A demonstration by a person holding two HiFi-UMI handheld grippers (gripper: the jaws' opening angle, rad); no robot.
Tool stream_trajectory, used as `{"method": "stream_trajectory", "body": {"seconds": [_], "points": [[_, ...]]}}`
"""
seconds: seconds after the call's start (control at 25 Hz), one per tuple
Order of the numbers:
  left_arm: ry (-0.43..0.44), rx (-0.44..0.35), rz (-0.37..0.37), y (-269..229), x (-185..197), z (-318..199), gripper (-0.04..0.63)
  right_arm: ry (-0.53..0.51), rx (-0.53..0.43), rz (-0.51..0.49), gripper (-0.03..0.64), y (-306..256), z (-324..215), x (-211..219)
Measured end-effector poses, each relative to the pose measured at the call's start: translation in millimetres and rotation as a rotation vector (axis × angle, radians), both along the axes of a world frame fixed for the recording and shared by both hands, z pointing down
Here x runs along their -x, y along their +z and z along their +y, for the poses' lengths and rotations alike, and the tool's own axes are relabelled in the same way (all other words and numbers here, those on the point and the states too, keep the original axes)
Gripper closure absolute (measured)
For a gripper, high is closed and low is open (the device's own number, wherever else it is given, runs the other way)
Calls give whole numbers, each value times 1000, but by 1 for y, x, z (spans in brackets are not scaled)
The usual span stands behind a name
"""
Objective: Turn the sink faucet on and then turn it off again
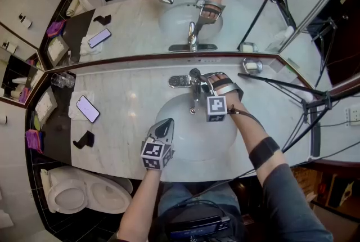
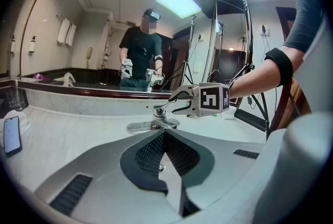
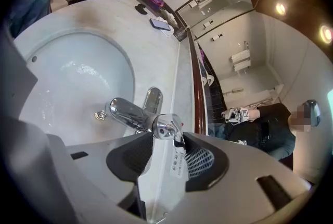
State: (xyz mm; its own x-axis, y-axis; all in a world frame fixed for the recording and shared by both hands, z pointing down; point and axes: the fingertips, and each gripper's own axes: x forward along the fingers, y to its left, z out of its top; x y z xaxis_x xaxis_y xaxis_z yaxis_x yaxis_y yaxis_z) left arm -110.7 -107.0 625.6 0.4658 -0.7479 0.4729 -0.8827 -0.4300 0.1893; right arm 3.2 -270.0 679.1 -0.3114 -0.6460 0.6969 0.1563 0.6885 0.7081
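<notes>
Chrome faucet [image 1: 194, 94] stands at the back rim of the oval basin [image 1: 183, 148], which is sunk in the pale marble table [image 1: 129, 100] below the mirror [image 1: 140, 16]. The right tool [image 1: 203, 79] is at the faucet lever [image 3: 165, 126]. In the right gripper view its jaws stand fairly wide with the lever's rounded end filling the gap, and the pad tips seem to lie against the lever's two sides. A paper tag [image 3: 177, 163] hangs from the lever between the pads, its print too small to read. From above, the marker cube and the hand cover most of that grip. From the left gripper view the right tool hides the lever's end. Whether water is running cannot be told. The left tool [image 1: 164, 124] hangs over the basin's near side, well apart from the faucet, its jaws drawn together on nothing. A phone [image 1: 88, 108] lies on the table at the left. A tripod [image 1: 281, 84] crosses the right side, partly cut off.
</notes>
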Motion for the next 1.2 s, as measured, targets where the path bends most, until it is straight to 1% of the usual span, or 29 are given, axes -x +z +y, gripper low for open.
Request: {"method": "stream_trajectory", "body": {"seconds": [0.16, 0.52, 0.8, 1.0, 1.2], "points": [[-9, 16, 4, 6, 2, 3, 607, -7, -21, 5, 433, 0, 0, 1], [-3, 20, 11, 8, -2, 3, 607, 8, -22, 8, 437, 1, 1, 0], [0, 22, 11, 10, -2, 3, 607, 21, 0, 8, 440, 19, 21, -9], [-2, 23, 13, 10, -3, 4, 607, 47, -2, -23, 445, 22, 24, -10], [-7, 27, 13, 12, -2, 10, 607, 53, -8, -17, 445, 24, 24, -10]]}}
